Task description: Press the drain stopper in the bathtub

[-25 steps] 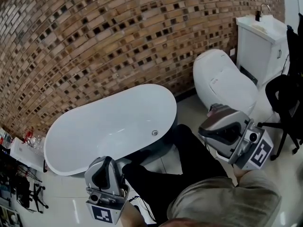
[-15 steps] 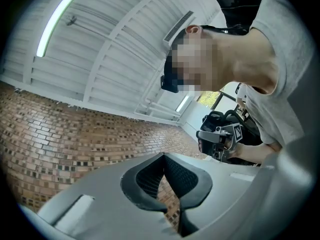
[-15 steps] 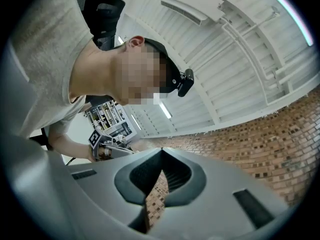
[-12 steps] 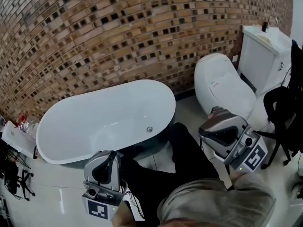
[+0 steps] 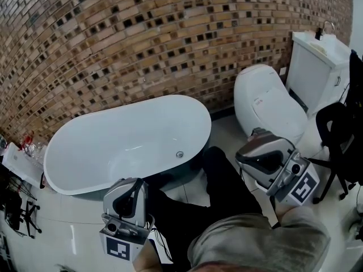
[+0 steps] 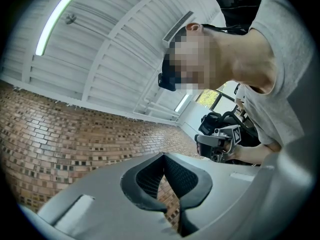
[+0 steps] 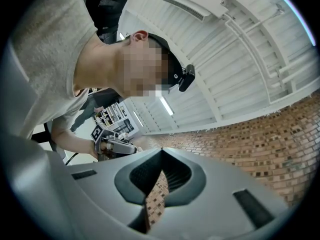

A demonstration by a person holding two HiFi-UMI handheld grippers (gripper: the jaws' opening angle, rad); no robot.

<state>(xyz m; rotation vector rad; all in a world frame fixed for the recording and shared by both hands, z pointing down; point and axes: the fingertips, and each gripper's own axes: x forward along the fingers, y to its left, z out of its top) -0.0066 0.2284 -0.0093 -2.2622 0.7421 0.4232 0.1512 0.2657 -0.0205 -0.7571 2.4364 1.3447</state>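
My left gripper (image 5: 127,202) and right gripper (image 5: 264,153) are both closed on nothing and tilted up by my body, just carried. The drain stopper (image 5: 179,154) sits low in the bathtub (image 5: 85,139), well apart from them. Can't tell if it's pressed.

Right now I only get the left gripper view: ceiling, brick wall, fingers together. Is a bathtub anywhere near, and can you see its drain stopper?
Observer: Yes. The head view shows a white bathtub against the brick wall, with the drain stopper on its floor near the right end.
Reviewer: Is either gripper over it?
Observer: No. The left gripper and right gripper are both outside the bathtub, on its near side.
Reviewer: And the right fingers?
Observer: Together, with nothing between them.
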